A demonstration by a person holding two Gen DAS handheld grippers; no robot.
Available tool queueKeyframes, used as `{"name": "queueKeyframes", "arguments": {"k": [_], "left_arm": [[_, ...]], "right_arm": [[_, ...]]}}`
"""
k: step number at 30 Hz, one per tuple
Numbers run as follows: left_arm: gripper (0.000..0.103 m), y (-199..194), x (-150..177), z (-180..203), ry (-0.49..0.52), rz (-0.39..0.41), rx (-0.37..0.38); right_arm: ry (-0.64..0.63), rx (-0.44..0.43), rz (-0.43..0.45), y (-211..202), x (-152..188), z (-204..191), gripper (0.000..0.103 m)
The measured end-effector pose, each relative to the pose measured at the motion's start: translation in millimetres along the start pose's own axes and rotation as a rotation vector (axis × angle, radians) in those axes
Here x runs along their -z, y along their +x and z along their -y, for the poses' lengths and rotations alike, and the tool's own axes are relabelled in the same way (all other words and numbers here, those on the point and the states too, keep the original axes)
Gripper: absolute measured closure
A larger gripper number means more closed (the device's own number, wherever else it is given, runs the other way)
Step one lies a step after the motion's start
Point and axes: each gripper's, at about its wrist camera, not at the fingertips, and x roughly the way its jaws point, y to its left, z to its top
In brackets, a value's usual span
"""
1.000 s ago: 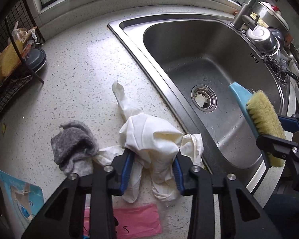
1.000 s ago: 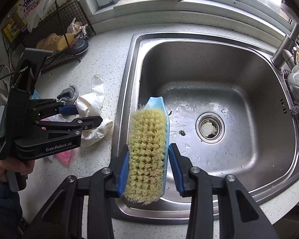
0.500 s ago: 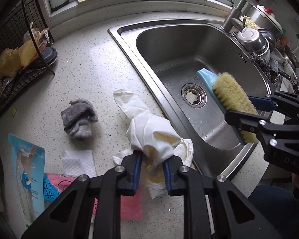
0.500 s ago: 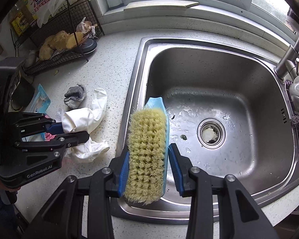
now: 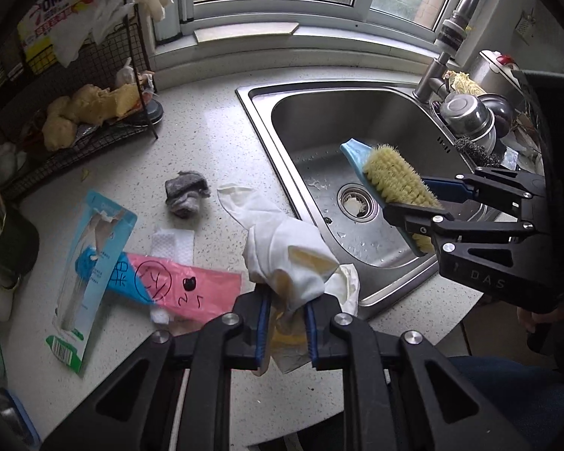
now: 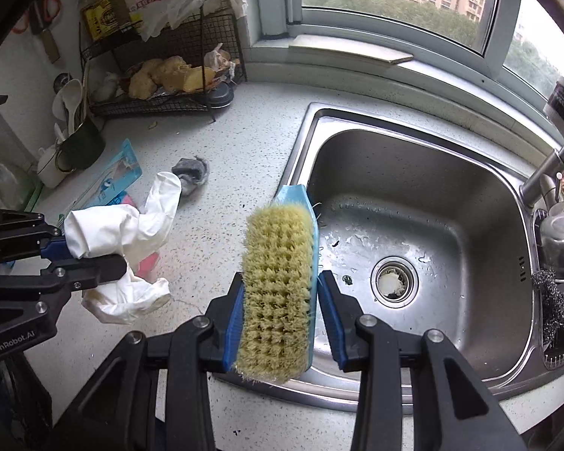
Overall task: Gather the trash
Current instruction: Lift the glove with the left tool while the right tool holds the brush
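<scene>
**White gloves lifted off the desk, brush held over the sink**

On the left of the speckled stone desk [image 5: 214,139], a long blue-and-white packet [image 5: 90,259] and a pink plastic wrapper with black scribbles [image 5: 184,285] lay flat, with a crumpled grey rag [image 5: 187,192] just beyond them. These looked like trash not yet gathered.

Right of them, the left hand-held gripper [image 5: 286,321] pinched a bundle of white rubber gloves [image 5: 289,259]; its jaws had just been closing on the soft material, which bulged out above the pads. The bundle hung clear of the desk near the rim of the stainless steel sink [image 5: 387,112].

Farther right, the right hand-held gripper [image 6: 282,321] clamped a yellow-bristled scrub brush with a pale blue back [image 6: 278,282], poised over the near edge of the sink.

The step in hand seemed to be carrying the gloves away. The next move likely called for a bin, which neither view showed, and a steady grip so the loose fingers did not snag.

The left wrist view alone showed the wrapper whole and the person's hand on the right tool. The right wrist view alone showed the dangling glove tail [image 6: 131,300] hanging below the left jaws.
</scene>
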Motion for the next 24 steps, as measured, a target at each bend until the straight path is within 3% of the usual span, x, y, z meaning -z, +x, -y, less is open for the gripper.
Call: {"name": "queueKeyframes", "arguments": {"k": [14,24], "left_arm": [[0.089,-61,99,83,-0.211,0.063,-0.168],[0.089,-67,166,154,-0.333,0.049,-0.268]], "right_arm": [[-0.241,-0.154,0.056,-48,61,-13,0.068],[-0.373,-0.226,0.031,-70,131,-2,0.068]]}}
